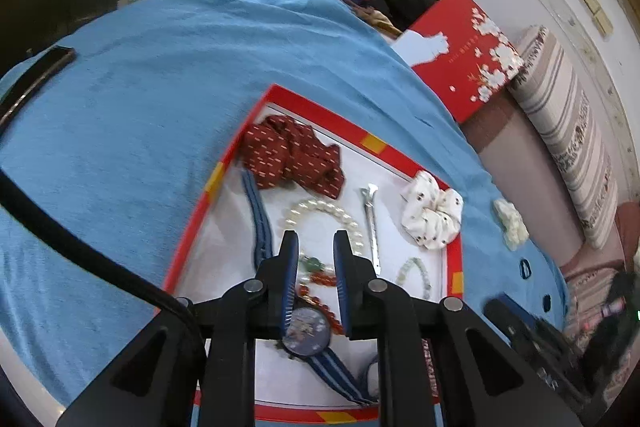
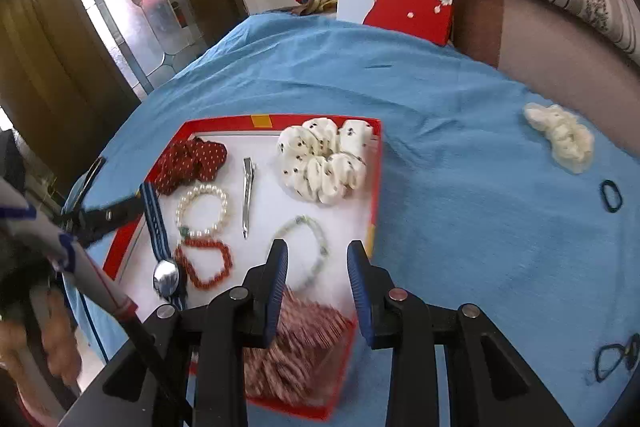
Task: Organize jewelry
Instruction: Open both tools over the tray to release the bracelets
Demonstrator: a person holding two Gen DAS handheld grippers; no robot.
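In the right wrist view, going left to right: the tray (image 2: pixel 372 187) lies on the blue cloth (image 2: pixel 460 155) and already holds the watch (image 2: pixel 166 277), red beads (image 2: pixel 206 265), pearls (image 2: pixel 203 210), clip (image 2: pixel 247 197), spotted scrunchie (image 2: pixel 324 163) and green beads (image 2: pixel 316 247). A pink patterned piece (image 2: pixel 304 339), blurred, lies in the tray's near corner, just under the right hand-held gripper (image 2: pixel 318 261); its jaws stand apart with nothing pressed between them, so it looks released.

Outside the tray, to the right, remain the cream scrunchie (image 2: pixel 560 137), a dark hair tie (image 2: pixel 611 197) and more ties (image 2: pixel 614 357) near the edge. The scrunchie lies up and to the right of the right gripper, well apart, its long axis slanting from upper left to lower right. The right hand is clearly the nearer one, so I judge the next pick falls to it.

In the left wrist view the left hand-held gripper (image 1: pixel 316 247) hovers over the watch (image 1: pixel 306 331) and pearls (image 1: pixel 324 219), jaws slightly parted, gripping nothing; the cream scrunchie (image 1: pixel 511 223) sits beyond the tray's right rim.
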